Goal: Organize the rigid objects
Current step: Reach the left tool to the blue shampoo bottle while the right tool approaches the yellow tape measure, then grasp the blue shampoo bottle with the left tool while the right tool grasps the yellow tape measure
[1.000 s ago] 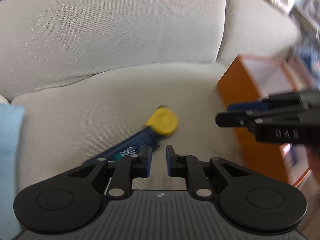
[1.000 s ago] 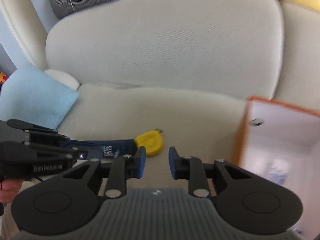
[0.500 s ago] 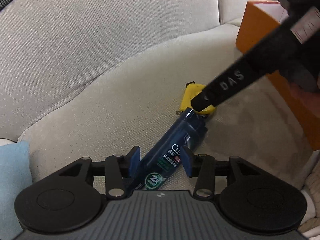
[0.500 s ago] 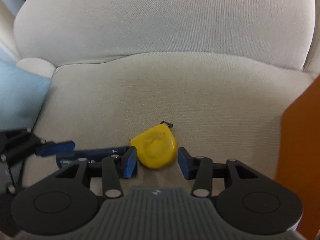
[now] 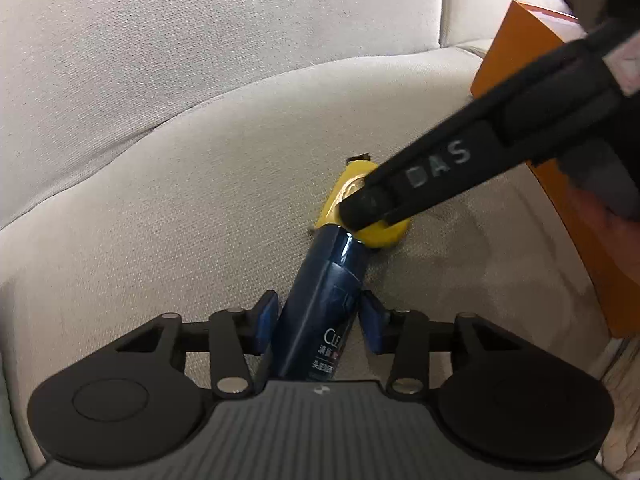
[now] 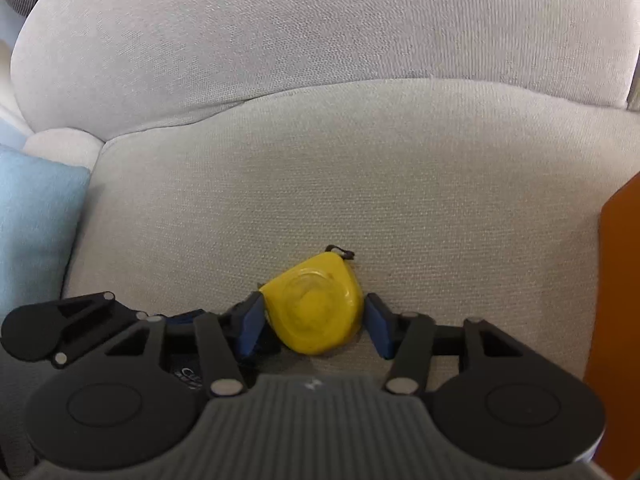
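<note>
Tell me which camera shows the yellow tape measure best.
Right wrist view: the yellow tape measure lies face-up, unobstructed, between the right claw fingers. In the left wrist view that claw's finger covers part of it, and the dark blue bottle hides its near edge.

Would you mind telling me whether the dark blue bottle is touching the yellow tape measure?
Touching. In the left wrist view, the dark blue bottle's far end butts against the yellow tape measure, with no cushion visible between them.

Black gripper linkages, blue-padded fingers point(image 5: 267, 322), silver rivets, "DAS" lettering.
</note>
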